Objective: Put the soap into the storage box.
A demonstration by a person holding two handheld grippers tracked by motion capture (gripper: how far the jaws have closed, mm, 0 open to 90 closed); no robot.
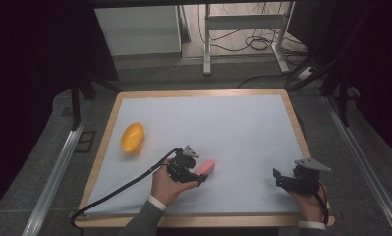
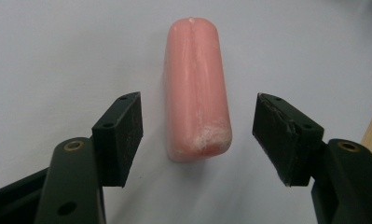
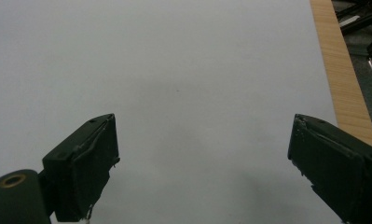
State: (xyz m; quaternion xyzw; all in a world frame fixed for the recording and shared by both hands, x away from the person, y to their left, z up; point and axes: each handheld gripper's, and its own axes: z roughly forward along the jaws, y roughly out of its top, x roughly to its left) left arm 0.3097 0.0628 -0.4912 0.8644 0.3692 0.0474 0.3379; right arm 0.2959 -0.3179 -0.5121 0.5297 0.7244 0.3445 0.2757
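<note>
A pink sausage-shaped piece (image 1: 207, 166) lies flat on the pale table mat, a little below the middle. My left gripper (image 1: 199, 178) is right at its near end, open, and the left gripper view has the pink piece (image 2: 196, 88) lying lengthwise between the two jaws, with a gap on each side of it (image 2: 197, 137). An orange bowl (image 1: 132, 137) rests tilted near the mat's left edge. My right gripper (image 1: 278, 178) hovers low at the front right, open, with bare mat between its jaws (image 3: 204, 163).
The white mat (image 1: 223, 128) covers a wood-edged table (image 1: 296, 123). The wooden border (image 3: 344, 84) runs close on the right gripper's right. Beyond the table stand a white cabinet (image 1: 137, 29) and a metal frame with cables (image 1: 245, 34).
</note>
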